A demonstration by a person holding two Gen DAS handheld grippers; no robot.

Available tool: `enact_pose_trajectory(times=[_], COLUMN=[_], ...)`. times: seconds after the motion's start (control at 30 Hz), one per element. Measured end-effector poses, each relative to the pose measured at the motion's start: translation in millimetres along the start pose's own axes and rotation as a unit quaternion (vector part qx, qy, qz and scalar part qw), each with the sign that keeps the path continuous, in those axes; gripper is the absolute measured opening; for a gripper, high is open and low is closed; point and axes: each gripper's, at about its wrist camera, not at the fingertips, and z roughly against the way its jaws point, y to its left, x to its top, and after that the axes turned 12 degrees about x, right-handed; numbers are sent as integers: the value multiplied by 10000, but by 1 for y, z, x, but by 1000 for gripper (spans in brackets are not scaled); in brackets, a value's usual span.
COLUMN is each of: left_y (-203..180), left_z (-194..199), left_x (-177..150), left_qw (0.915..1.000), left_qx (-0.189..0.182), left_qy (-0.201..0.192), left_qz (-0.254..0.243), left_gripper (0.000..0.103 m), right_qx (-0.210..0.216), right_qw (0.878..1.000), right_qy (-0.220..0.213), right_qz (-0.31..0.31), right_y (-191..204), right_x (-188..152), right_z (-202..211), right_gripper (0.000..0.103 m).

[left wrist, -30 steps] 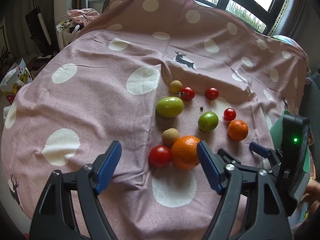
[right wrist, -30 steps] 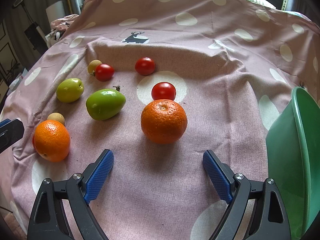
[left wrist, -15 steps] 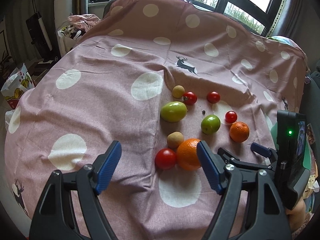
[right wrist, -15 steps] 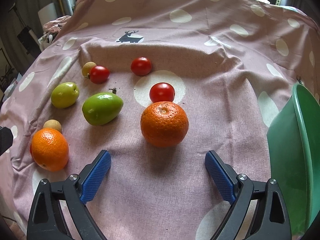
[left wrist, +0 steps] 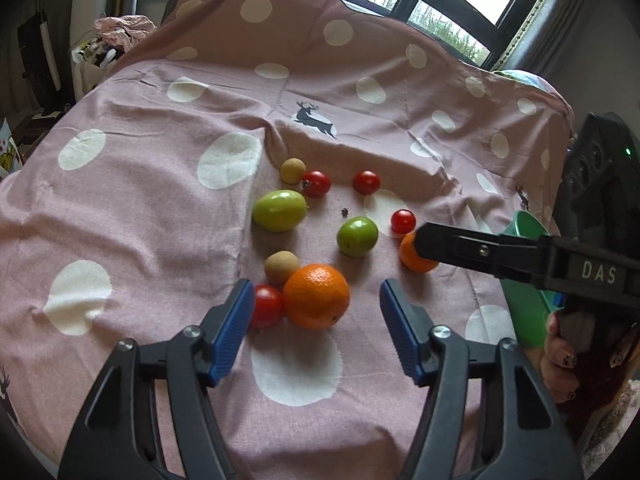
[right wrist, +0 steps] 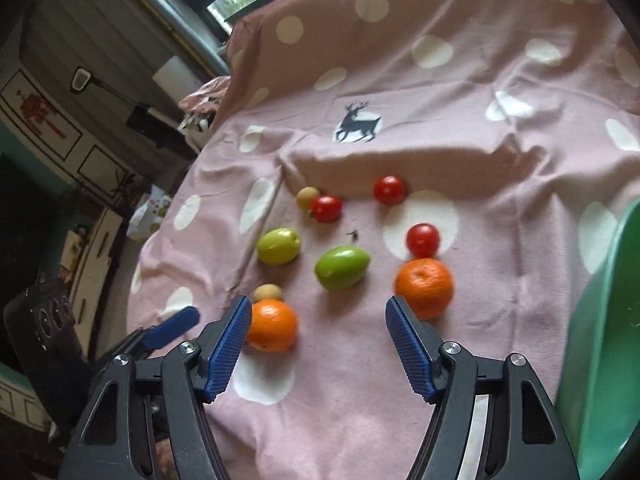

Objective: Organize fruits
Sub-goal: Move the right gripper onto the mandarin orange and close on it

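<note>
Nearby, left gripper [left wrist: 316, 328] released behind large orange [left wrist: 316, 295], red tomato [left wrist: 265, 305] touching it, right gripper [right wrist: 318, 346] released, green bowl [right wrist: 600, 344] far right.

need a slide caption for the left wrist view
Open left gripper nears an orange among fruits on a dotted cloth.

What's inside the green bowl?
Cannot tell. In the right wrist view only the green bowl outer wall and rim show at the right edge; its interior faces away. In the left wrist view the right gripper covers most of it.
</note>
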Motion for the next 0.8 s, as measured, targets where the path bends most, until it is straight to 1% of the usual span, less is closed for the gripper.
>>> enact_pose_trajectory(times=[0.03, 0.1, 0.13, 0.23, 0.27, 0.3, 0.37, 0.4, 0.47, 0.57, 0.63, 0.73, 0.8], left_y=[-3, -8, -11, -16, -17, -17, -15, -13, -12, -13, -12, -13, -12], left_z=[-2, -6, -7, -12, -11, -11, -11, -11, -11, -12, -16, -17, -19], left_x=[-1, -4, -5, -8, -8, -8, -7, -6, -6, -7, -8, -8, -8], left_qw=[10000, 9998, 9997, 9992, 9994, 9994, 9995, 9994, 9996, 9998, 9997, 9995, 9993], left_qx=[-61, -109, -134, -287, -267, -238, -285, -320, -258, 125, 152, 235, 315], left_qy=[50, 91, 114, 168, 99, 91, 117, 158, 141, 72, 135, 80, 63], left_qz=[-28, -118, -166, -210, -211, -219, -105, -38, -37, -132, -131, -175, -167], left_gripper=[57, 50, 48, 44, 43, 42, 37, 37, 37, 37, 37, 37, 39], right_qx=[140, 430, 544, 628, 638, 651, 658, 699, 830, 784, 718, 830, 821], right_qw=[9999, 9990, 9983, 9969, 9966, 9963, 9955, 9947, 9930, 9939, 9944, 9929, 9932], right_qy=[66, 84, 94, 258, 341, 427, 565, 634, 689, 641, 649, 709, 690], right_qz=[-30, -116, -193, -398, -388, -361, -378, -419, -474, -439, -423, -475, -463], right_y=[2, 1, 0, -4, -3, -3, -4, -6, -8, -7, -9, -10, -10], right_x=[1, 2, 2, 1, -1, -3, -4, -4, -5, -4, -4, -3, -2], right_z=[-7, -18, -22, -36, -42, -45, -53, -56, -58, -57, -60, -64, -66], right_gripper=[71, 63, 62, 58, 56, 51, 45, 41, 41, 41, 41, 41, 41])
